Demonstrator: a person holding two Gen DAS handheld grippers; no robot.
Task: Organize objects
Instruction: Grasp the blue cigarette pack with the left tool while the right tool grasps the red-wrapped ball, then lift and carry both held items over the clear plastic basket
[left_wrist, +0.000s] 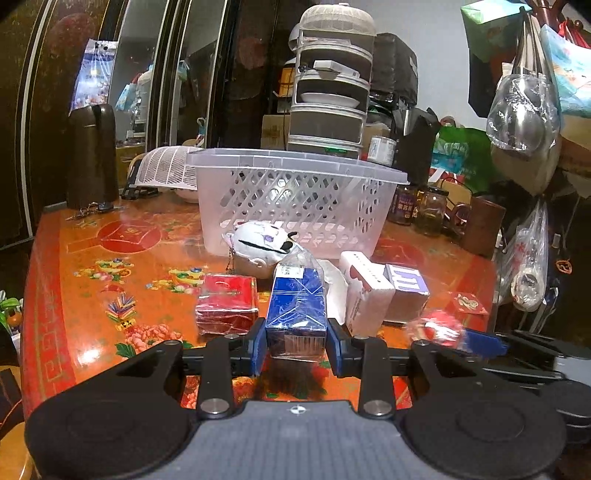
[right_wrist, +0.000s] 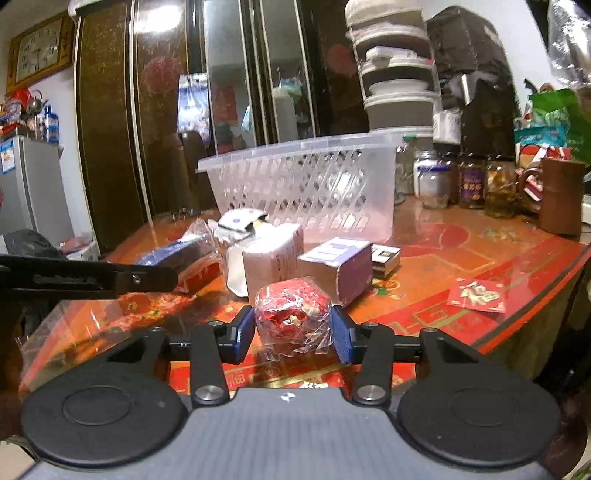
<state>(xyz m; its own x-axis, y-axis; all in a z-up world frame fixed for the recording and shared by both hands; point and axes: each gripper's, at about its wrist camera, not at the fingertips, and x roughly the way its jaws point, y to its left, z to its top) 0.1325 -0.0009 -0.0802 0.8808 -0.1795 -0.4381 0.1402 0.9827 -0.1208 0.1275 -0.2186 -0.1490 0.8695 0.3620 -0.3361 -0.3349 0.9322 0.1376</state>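
My left gripper (left_wrist: 296, 341) is shut on a blue box wrapped in clear plastic (left_wrist: 296, 306), held just above the table. My right gripper (right_wrist: 293, 332) is shut on a red ball-shaped object in crinkled clear wrap (right_wrist: 291, 314). The clear plastic basket (left_wrist: 295, 199) stands behind the pile, empty as far as I can see; it also shows in the right wrist view (right_wrist: 306, 184). In front of it lie a white plush toy (left_wrist: 258, 240), a red box (left_wrist: 227, 304), a white box (left_wrist: 365, 291) and a purple-white box (left_wrist: 406, 291).
The table (left_wrist: 92, 258) has a red-orange glossy patterned top. A dark thermos (left_wrist: 92, 155) stands back left, jars (left_wrist: 424, 206) and a brown mug (left_wrist: 482, 225) back right. A red envelope (right_wrist: 476, 295) lies near the right edge. A tiered food cover (left_wrist: 328, 81) stands behind the basket.
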